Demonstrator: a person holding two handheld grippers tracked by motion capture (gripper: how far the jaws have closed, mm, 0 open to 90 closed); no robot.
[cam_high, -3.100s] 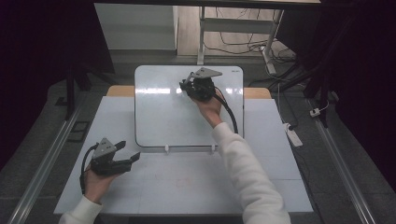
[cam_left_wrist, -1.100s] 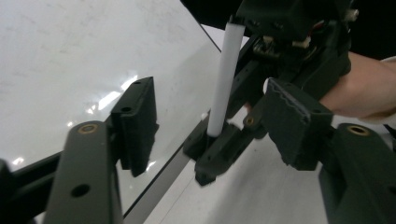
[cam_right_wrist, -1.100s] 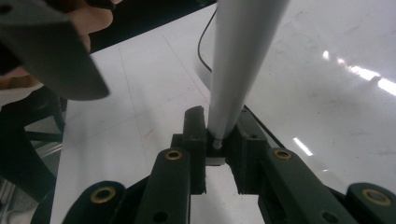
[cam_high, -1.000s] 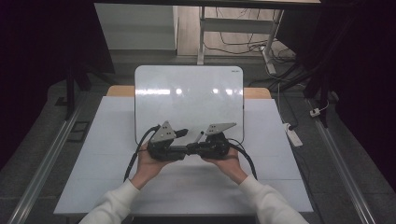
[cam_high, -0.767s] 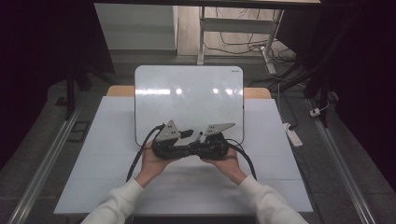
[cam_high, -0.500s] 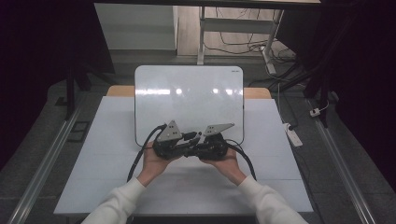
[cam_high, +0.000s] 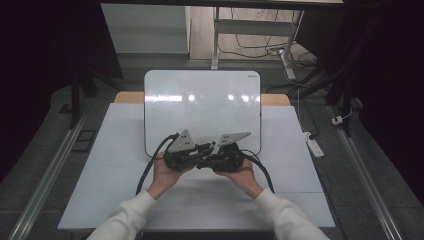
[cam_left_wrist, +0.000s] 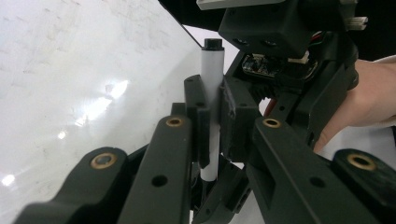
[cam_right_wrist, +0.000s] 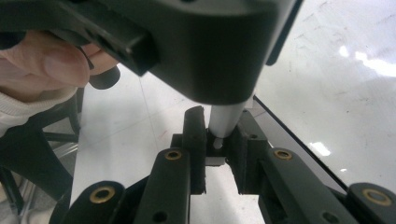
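2 grippers meet over whiteboard (cam_high: 200, 105) | my left gripper (cam_left_wrist: 212, 126) just clamped marker (cam_left_wrist: 211, 79) | my right gripper (cam_right_wrist: 219, 140) grips its end

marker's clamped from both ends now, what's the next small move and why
Probably pull the two grippers gently apart along the marker, likely to slide its cap off. The left gripper, whose jaws have just closed, pinches the white barrel, and the right gripper is shut on the marker's other end. Both meet nose to nose over the near edge of the whiteboard.

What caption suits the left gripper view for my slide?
Left gripper shut on a white marker, whiteboard behind.
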